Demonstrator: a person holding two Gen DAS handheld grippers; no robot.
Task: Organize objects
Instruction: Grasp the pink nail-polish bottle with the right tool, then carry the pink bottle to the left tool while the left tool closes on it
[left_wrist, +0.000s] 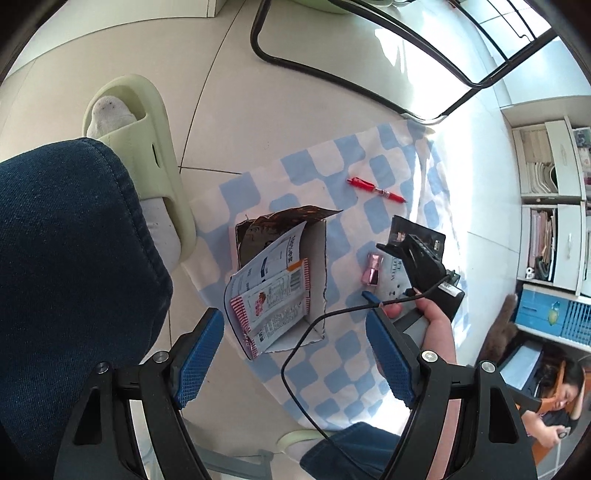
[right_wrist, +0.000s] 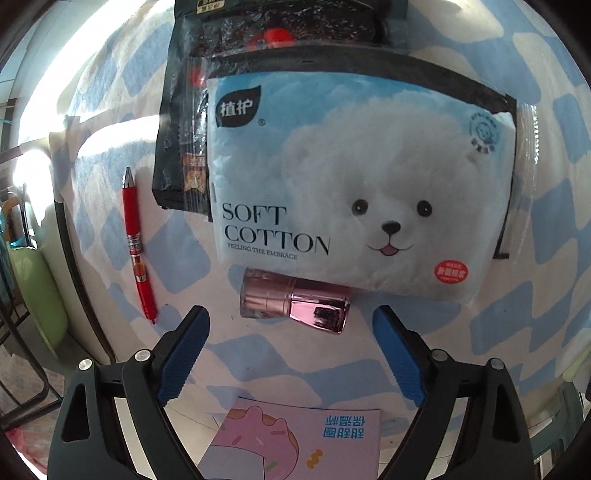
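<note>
A blue-and-white checked cloth (left_wrist: 325, 162) lies on the floor. On it stands an open cardboard box (left_wrist: 314, 266) holding snack packets (left_wrist: 269, 291). My left gripper (left_wrist: 295, 350) is open and empty, above the box's near edge. My right gripper (right_wrist: 291, 350) is open and empty, just short of a pink metallic bottle (right_wrist: 295, 304) lying on its side; the bottle also shows in the left wrist view (left_wrist: 372, 269). Behind the bottle lies a white tissue pack (right_wrist: 351, 184) on a black packet (right_wrist: 184, 122). A red pen (right_wrist: 137, 243) lies to the left, also in the left wrist view (left_wrist: 376, 190).
A pink carton (right_wrist: 295, 446) sits under my right gripper. My jeans leg (left_wrist: 66, 258) and a green slipper (left_wrist: 147, 155) are left of the cloth. Black chair legs (left_wrist: 332, 77) stand beyond it. Shelves (left_wrist: 550, 206) line the right.
</note>
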